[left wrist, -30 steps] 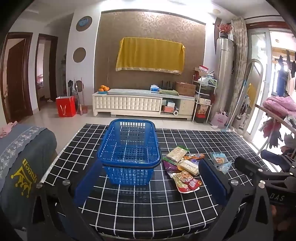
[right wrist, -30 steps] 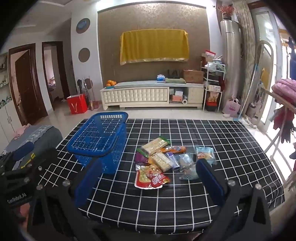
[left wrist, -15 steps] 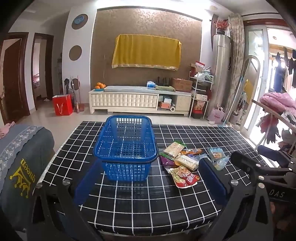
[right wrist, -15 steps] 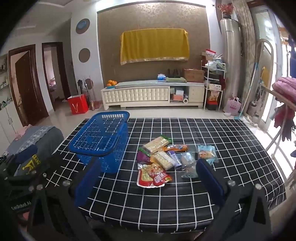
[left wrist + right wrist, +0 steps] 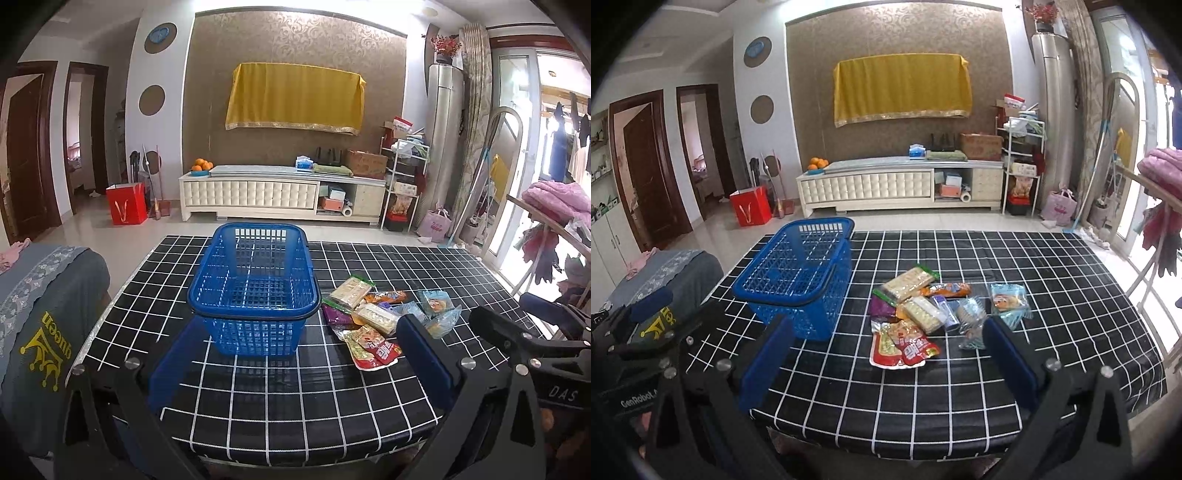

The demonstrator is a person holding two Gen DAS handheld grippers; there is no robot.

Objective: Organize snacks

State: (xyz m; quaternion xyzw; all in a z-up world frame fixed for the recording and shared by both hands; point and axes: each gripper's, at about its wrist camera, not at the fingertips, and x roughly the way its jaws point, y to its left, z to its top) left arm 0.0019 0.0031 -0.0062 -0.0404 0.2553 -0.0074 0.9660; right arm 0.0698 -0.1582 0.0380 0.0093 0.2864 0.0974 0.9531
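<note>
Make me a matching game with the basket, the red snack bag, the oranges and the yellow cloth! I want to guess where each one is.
Things:
1. blue basket
2. red snack packet
3. oranges
4. yellow cloth

Places:
A. hanging on the brown wall
B. on the white cabinet at the back, at its left end
C. standing empty on the checked table, left of the snack pile
D. lying at the near edge of the snack pile

Pairs: 1-C, 2-D, 3-B, 4-A

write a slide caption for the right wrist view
Open right gripper faces loose snack packets beside empty blue plastic basket.
</note>
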